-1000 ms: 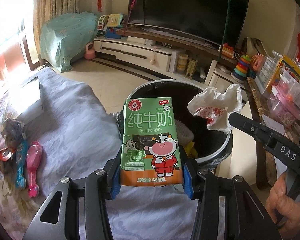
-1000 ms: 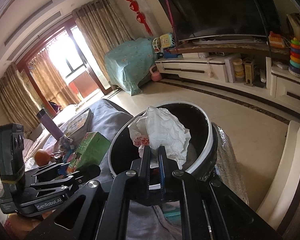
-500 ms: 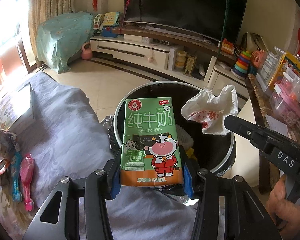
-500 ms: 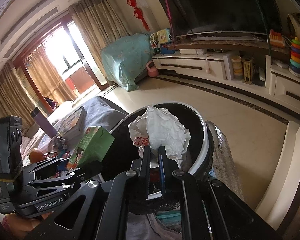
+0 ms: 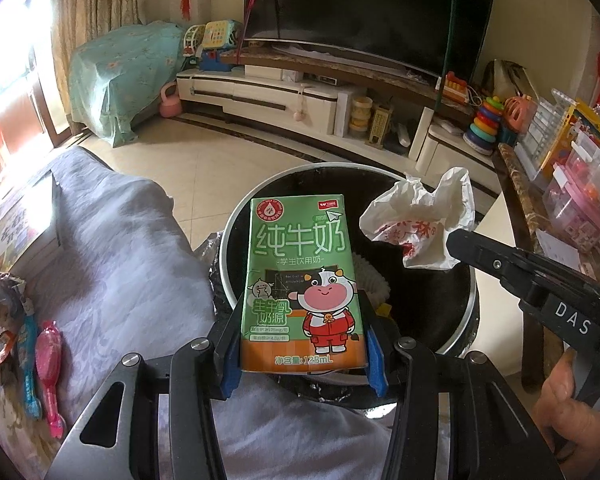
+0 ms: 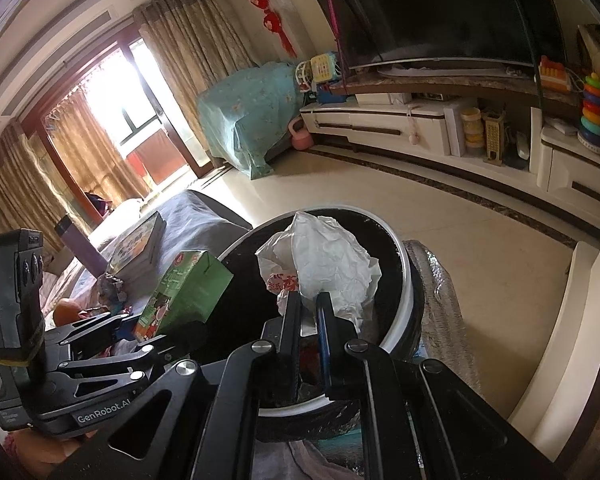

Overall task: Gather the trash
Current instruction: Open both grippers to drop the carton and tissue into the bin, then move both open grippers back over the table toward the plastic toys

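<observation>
Milk carton clamped upright between left tongs, over bin.

Left black two-finger gripper was clamped, blue pads pressing a green rectangular milk carton held upright. Right black two-finger gripper pinched a crumpled white plastic bag, jaws nearly together.

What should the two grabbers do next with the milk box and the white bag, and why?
Probably open both and let go. The left gripper holds the milk carton and the right gripper pinches the crumpled white bag, both over the open trash bin, so they should drop inside.
</observation>
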Demonstrator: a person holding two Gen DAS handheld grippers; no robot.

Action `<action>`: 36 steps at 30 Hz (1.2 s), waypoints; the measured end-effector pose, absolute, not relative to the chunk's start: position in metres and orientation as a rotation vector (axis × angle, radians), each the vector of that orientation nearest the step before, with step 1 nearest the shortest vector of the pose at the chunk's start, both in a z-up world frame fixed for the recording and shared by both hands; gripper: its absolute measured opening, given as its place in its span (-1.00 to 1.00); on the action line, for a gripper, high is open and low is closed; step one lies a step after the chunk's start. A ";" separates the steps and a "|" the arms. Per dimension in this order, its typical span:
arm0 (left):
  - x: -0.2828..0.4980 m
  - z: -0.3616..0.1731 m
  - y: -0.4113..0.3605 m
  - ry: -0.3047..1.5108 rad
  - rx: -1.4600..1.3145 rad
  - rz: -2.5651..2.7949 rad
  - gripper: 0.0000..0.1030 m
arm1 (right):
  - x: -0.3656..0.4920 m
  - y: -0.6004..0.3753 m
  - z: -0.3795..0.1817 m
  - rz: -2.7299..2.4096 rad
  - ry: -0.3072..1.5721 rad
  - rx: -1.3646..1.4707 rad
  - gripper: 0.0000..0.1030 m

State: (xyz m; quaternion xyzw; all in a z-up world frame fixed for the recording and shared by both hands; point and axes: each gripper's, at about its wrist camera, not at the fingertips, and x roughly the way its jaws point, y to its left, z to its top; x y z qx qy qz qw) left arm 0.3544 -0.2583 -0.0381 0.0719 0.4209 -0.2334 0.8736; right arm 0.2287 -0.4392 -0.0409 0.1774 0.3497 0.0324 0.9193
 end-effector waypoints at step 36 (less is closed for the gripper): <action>0.270 -0.043 -0.117 0.887 -0.091 -0.273 0.32 | 0.206 -0.356 -0.031 0.221 0.695 0.369 0.71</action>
